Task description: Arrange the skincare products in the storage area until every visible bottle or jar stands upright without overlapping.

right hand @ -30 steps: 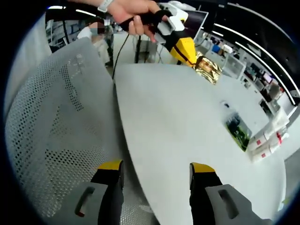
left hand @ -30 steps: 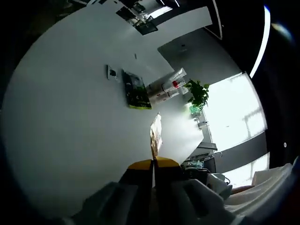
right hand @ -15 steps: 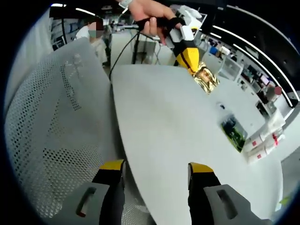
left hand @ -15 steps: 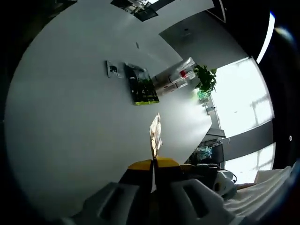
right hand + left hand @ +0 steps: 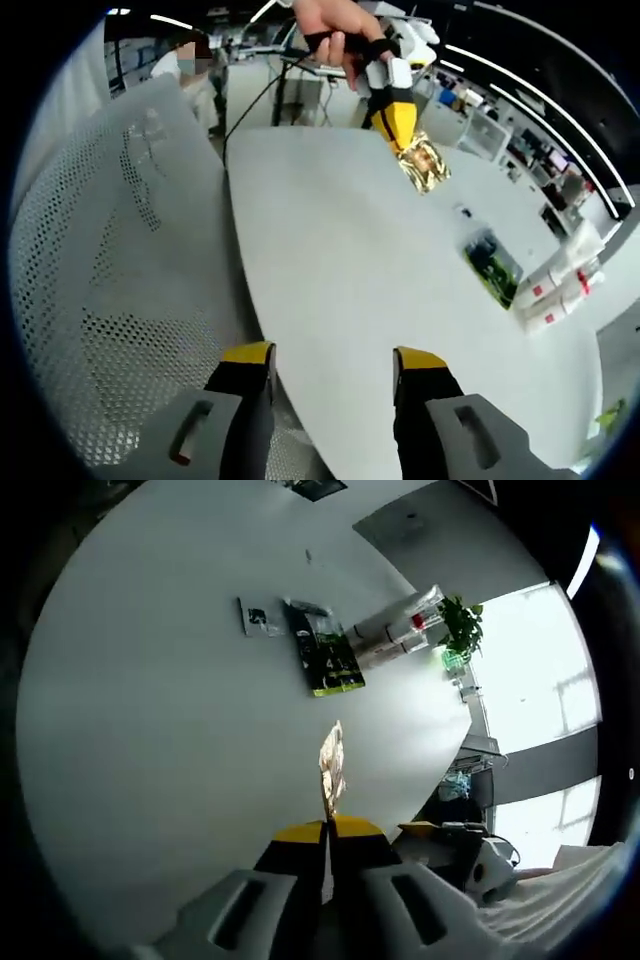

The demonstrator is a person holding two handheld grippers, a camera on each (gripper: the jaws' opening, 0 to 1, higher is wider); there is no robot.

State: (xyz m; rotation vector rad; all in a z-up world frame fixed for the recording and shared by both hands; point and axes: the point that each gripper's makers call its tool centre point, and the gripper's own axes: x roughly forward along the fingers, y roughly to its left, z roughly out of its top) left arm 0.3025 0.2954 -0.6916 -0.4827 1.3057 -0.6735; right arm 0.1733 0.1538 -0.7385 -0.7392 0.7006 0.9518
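— Gold foil, was that what the left gripper had?

— Yes. Its jaws were pressed together on the lower edge of a gold foil sachet, which stood up from the yellow tips above the white table. In the right gripper view the same sachet hung from that gripper, held in a person's hand over the far part of the table.

— And the skincare products?

— Well apart from it. A green-and-black packet lay flat on the table, a small card just beside it, and a cluster of white tubes and boxes with red marks next to the packet near the table's edge. In the right gripper view the packet and the white cluster sat toward the right side.

— The right gripper?

— Its jaws stood wide, nothing between them, over the near edge of the table, beside a perforated grey chair back.
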